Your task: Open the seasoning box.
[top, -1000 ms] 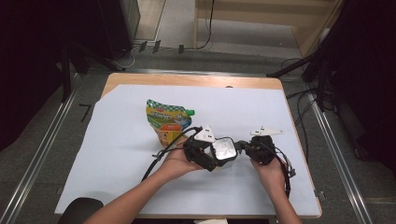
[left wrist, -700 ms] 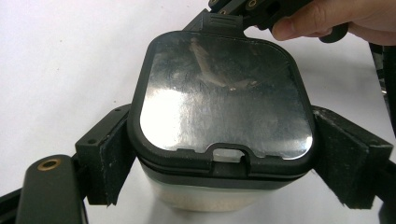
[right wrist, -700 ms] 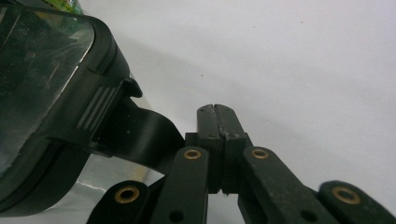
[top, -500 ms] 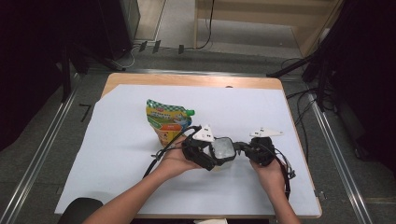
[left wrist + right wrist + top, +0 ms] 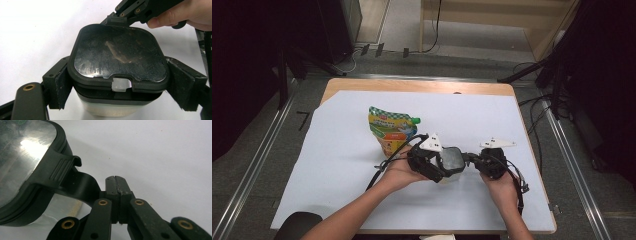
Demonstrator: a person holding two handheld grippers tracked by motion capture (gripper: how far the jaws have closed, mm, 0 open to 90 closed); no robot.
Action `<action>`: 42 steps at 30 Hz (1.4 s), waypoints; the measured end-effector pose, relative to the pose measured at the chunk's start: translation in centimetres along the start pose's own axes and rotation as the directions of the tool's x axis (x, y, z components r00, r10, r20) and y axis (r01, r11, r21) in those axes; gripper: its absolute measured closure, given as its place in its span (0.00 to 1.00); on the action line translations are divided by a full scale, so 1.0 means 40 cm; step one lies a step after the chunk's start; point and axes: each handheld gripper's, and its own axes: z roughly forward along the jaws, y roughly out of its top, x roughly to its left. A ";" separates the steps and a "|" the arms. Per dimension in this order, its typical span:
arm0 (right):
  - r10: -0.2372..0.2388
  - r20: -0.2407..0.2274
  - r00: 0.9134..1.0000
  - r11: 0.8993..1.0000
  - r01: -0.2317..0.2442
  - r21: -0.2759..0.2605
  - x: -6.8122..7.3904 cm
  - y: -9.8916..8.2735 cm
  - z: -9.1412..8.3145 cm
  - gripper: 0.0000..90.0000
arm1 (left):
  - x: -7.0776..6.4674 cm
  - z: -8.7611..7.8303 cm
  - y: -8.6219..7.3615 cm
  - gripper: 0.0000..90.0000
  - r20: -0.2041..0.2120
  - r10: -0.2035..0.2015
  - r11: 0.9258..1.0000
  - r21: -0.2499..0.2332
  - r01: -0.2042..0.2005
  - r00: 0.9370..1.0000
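Lunchbox (image 5: 453,162) first: it sits on the white sheet (image 5: 337,175) covering the table, just in front of and to the right of the colourful spouted pouch (image 5: 391,129), which I take as my landmark. It is a small, rounded-square container with a black-rimmed lid (image 5: 117,53) and a clear, scuffed window, over a pale translucent body.

My left gripper (image 5: 117,87) has it clamped across the body, one black pad pressed on each side just under the lid rim. My right gripper (image 5: 116,185), on the side of the box away from the pouch, has its jaws pressed fully together; nothing sits between the tips as far as I can see in the right gripper view. They lie just beside the ribbed latch tab (image 5: 58,168) and the black strap below it, perhaps touching the strap (I cannot tell for certain).

I judge the box to be light, stiff plastic, not fragile, though the smooth walls could slip if I squeeze loosely. The lid looks snapped on, so I expect it to resist and then pop suddenly. The best hold, I think, is what the left gripper has now: low on the body, clear of the lid. The ribbed tab is the sensible spot for the right jaws to lift.
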 end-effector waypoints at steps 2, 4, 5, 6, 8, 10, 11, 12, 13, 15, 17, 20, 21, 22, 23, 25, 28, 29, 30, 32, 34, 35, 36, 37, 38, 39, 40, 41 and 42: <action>-0.002 0.002 1.000 1.000 0.002 0.000 0.001 0.000 -0.002 1.00 | -0.001 0.000 0.001 0.20 -0.003 -0.005 1.000 0.001 0.005 1.000; -0.004 0.002 1.000 1.000 0.004 0.000 0.001 0.000 -0.002 1.00 | -0.002 0.000 0.002 0.20 -0.005 -0.006 1.000 0.005 0.006 1.000; -0.006 0.002 1.000 1.000 0.006 -0.001 0.001 -0.001 -0.004 1.00 | -0.002 0.000 0.002 0.20 -0.005 -0.007 1.000 0.006 0.007 1.000; -0.008 0.003 1.000 1.000 0.008 -0.002 0.002 -0.002 -0.006 1.00 | -0.002 0.000 0.002 0.20 -0.004 -0.008 1.000 0.006 0.008 1.000; -0.010 0.005 1.000 1.000 0.010 -0.002 0.004 -0.003 -0.009 1.00 | -0.003 0.000 0.003 0.20 -0.005 -0.005 1.000 0.006 0.005 1.000; -0.013 0.004 1.000 1.000 0.014 -0.001 0.004 -0.003 -0.009 1.00 | -0.003 0.000 0.003 0.20 -0.004 0.000 1.000 0.006 0.000 1.000; -0.013 0.005 1.000 1.000 0.013 -0.002 0.004 -0.004 -0.010 1.00 | -0.004 0.000 0.004 0.20 -0.004 0.002 1.000 -0.004 -0.002 1.000; -0.012 0.005 1.000 1.000 0.012 -0.002 0.005 -0.004 -0.012 1.00 | -0.004 -0.001 0.005 0.20 -0.003 0.005 1.000 -0.008 -0.005 1.000; -0.012 0.005 1.000 1.000 0.012 -0.002 0.005 -0.004 -0.012 1.00 | -0.005 -0.002 0.006 0.20 -0.006 0.006 1.000 -0.016 -0.006 1.000; -0.018 0.008 1.000 1.000 0.018 -0.003 0.007 -0.004 -0.013 1.00 | -0.006 -0.005 0.009 0.20 -0.006 0.007 1.000 -0.024 -0.008 1.000; -0.018 0.007 1.000 1.000 0.018 -0.002 0.007 -0.004 -0.014 1.00 | -0.009 -0.007 0.013 0.20 -0.011 0.017 1.000 -0.020 -0.017 1.000; -0.021 0.007 1.000 1.000 0.021 -0.001 0.008 -0.005 -0.014 1.00 | -0.012 -0.008 0.017 0.20 -0.010 0.017 1.000 -0.022 -0.017 1.000; -0.021 0.009 1.000 1.000 0.021 0.001 0.009 -0.005 -0.015 1.00 | -0.011 -0.007 0.020 0.19 -0.008 0.003 1.000 -0.027 -0.003 1.000; -0.021 0.009 1.000 1.000 0.021 0.001 0.009 -0.005 -0.015 1.00 | -0.011 -0.007 0.020 0.19 -0.008 0.003 1.000 -0.027 -0.003 1.000; -0.020 0.010 1.000 1.000 0.020 0.000 0.009 -0.005 -0.015 1.00 | -0.011 -0.008 0.022 0.19 -0.006 0.000 1.000 -0.030 0.000 1.000; -0.017 0.008 1.000 1.000 0.017 0.002 0.010 -0.006 -0.016 1.00 | -0.011 -0.009 0.024 0.19 -0.005 0.011 1.000 -0.024 -0.011 1.000; -0.017 0.003 1.000 1.000 0.017 -0.005 0.011 -0.007 -0.021 1.00 | -0.015 -0.020 0.033 0.26 0.045 0.000 0.999 -0.049 0.003 0.999; -0.016 0.002 1.000 1.000 0.016 -0.005 0.013 -0.007 -0.022 1.00 | -0.015 -0.020 0.033 0.42 0.045 0.000 0.999 -0.049 0.003 0.999; -0.017 0.000 1.000 1.000 0.017 -0.007 0.014 -0.008 -0.023 1.00 | -0.018 -0.026 0.036 0.49 0.088 -0.023 0.996 -0.084 0.030 0.996; -0.018 -0.003 1.000 1.000 0.018 -0.007 0.016 -0.009 -0.024 1.00 | -0.027 -0.028 0.048 0.48 0.086 -0.024 0.997 -0.069 0.029 0.996; -0.026 0.004 1.000 1.000 0.026 -0.007 0.021 -0.012 -0.028 1.00 | -0.032 -0.030 0.058 0.51 0.077 -0.016 0.999 -0.047 0.020 0.997; -0.014 -0.006 1.000 1.000 0.014 -0.010 0.021 -0.015 -0.033 1.00 | -0.035 -0.032 0.063 0.57 0.089 -0.027 0.999 -0.036 0.030 0.996; -0.014 -0.006 1.000 1.000 0.014 -0.010 0.021 -0.015 -0.033 1.00 | -0.035 -0.032 0.065 0.57 0.098 -0.031 0.999 -0.032 0.035 0.995; -0.010 -0.006 1.000 1.000 0.010 -0.009 0.022 -0.016 -0.034 1.00 | -0.036 -0.033 0.070 0.59 0.109 -0.033 0.999 -0.027 0.036 0.994; -0.016 -0.001 1.000 1.000 0.016 -0.012 0.022 -0.016 -0.034 1.00 | -0.036 -0.033 0.073 0.62 0.115 -0.032 0.999 -0.024 0.035 0.993; -0.017 -0.001 1.000 1.000 0.017 -0.013 0.023 -0.016 -0.034 1.00 | -0.036 -0.034 0.078 0.63 0.119 -0.028 0.999 -0.016 0.030 0.992; -0.016 -0.001 1.000 1.000 0.016 -0.012 0.022 -0.016 -0.034 1.00 | -0.036 -0.032 0.081 0.65 0.124 -0.029 0.999 -0.017 0.032 0.992; -0.014 -0.002 1.000 1.000 0.014 -0.012 0.022 -0.016 -0.034 1.00 | -0.036 -0.032 0.086 0.66 0.132 -0.031 0.999 -0.014 0.033 0.991; -0.013 -0.003 1.000 1.000 0.013 -0.012 0.022 -0.016 -0.034 1.00 | -0.035 -0.030 0.091 0.69 0.146 -0.030 0.999 -0.017 0.033 0.989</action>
